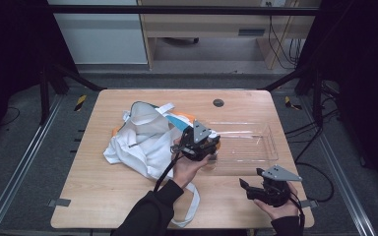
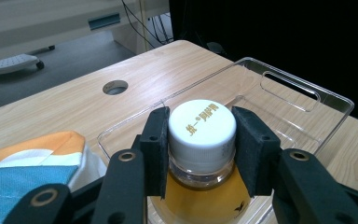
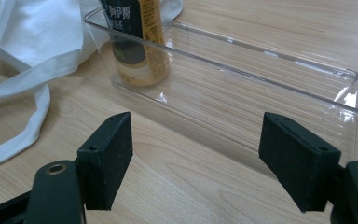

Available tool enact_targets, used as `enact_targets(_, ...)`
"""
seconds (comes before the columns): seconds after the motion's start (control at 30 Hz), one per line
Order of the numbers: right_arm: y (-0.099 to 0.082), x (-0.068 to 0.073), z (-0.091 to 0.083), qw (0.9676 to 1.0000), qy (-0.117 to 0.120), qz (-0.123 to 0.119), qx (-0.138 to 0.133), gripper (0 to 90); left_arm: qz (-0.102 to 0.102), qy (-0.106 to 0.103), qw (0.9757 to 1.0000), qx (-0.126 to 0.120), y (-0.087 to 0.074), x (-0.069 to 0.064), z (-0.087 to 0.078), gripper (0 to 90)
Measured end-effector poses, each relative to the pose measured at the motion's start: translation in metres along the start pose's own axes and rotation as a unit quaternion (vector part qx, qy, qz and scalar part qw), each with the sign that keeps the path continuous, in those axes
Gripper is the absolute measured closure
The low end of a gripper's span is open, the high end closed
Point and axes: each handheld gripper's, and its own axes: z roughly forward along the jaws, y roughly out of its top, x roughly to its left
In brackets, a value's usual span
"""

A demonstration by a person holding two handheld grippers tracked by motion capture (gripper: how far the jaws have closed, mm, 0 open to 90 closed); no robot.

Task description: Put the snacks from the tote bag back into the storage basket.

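Gripping bottle cap, tongs hiding neck

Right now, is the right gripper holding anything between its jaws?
No. The right gripper stands open over bare table, beside the clear tray; the left gripper clamps the bottle.

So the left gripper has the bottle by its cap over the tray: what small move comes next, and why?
Probably open the left gripper. Its pads clamp the white cap of the bottle, which in the right gripper view already stands upright in a corner of the clear tray.
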Motion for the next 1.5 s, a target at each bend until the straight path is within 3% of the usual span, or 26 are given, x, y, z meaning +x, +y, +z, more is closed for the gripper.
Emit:
enact_targets(0.33,0.000,0.000,0.000,1.0000,0.000,0.001,0.000,25.9,0.005,-0.002,0.9999,-0.015,-0.005,-0.002,0.000,57.9)
enact_targets(0.53,0.000,0.000,0.000,1.0000,0.000,0.004,0.001,25.7,0.025,-0.014,0.9996,-0.007,-0.005,-0.001,-0.004,50.7)
enact_targets(0.8,-0.001,-0.001,0.001,1.0000,-0.004,0.003,0.000,25.6,0.034,-0.034,0.9988,-0.002,-0.006,0.010,-0.020,39.2)
enact_targets(0.9,-0.001,-0.001,0.001,1.0000,-0.005,0.003,0.000,25.6,0.042,-0.053,0.9977,0.006,-0.009,0.016,-0.030,37.3)
enact_targets(1.07,-0.001,-0.002,0.001,1.0000,-0.007,0.004,0.001,25.5,0.046,-0.058,0.9973,0.005,-0.013,0.021,-0.040,35.9)
enact_targets(1.33,-0.001,-0.003,0.001,0.9999,-0.010,0.006,0.000,25.4,0.044,-0.055,0.9975,-0.001,-0.024,0.036,-0.062,34.1)
enact_targets(1.5,-0.001,-0.004,0.001,0.9999,-0.011,0.009,0.000,25.2,0.043,-0.043,0.9981,0.007,-0.040,0.050,-0.079,33.8)
